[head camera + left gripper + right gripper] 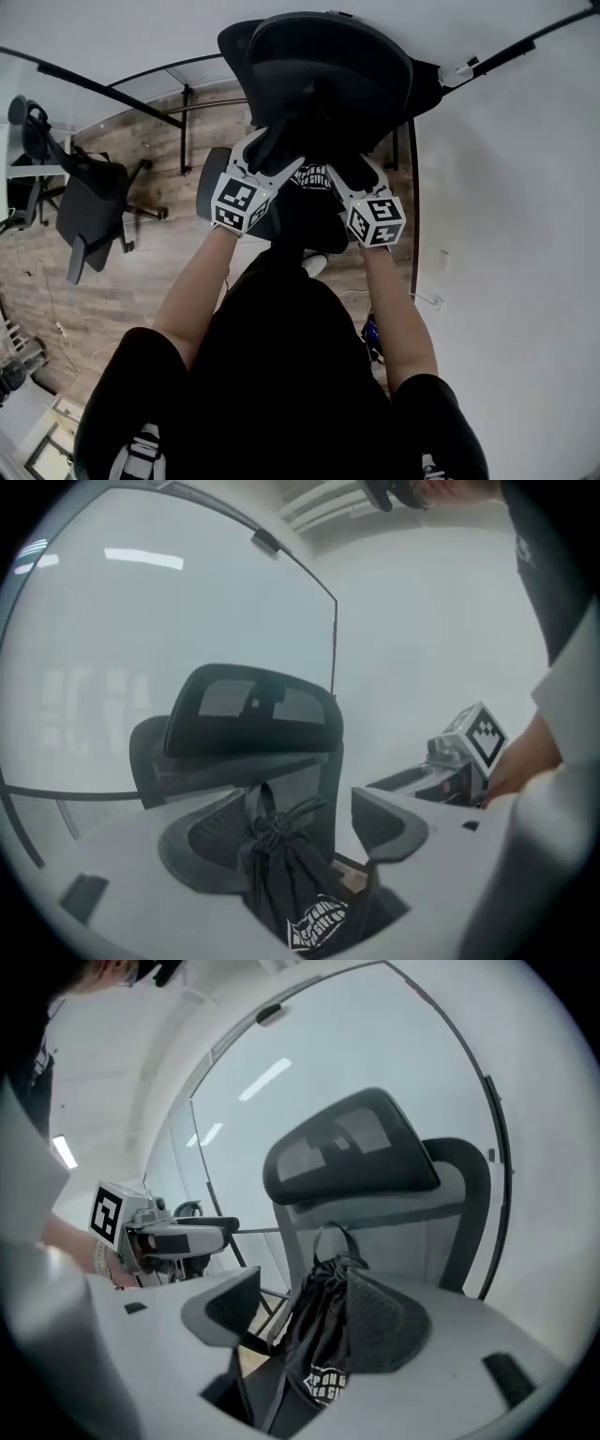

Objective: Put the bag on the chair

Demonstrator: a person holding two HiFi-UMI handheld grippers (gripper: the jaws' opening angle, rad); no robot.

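Note:
A black drawstring bag with white print stands on the black mesh office chair, its gathered top leaning against the backrest. In the head view my left gripper and right gripper flank the bag from either side. In the left gripper view the bag stands between wide-apart jaws, close to the left finger, with a gap to the other one. In the right gripper view the bag lies against the right finger, and the left finger stands clear of it. Both grippers are open.
A second office chair stands on the wooden floor to the left. A glass partition with a dark frame runs behind the chair. A white wall closes the right side. Cables lie on the floor near my feet.

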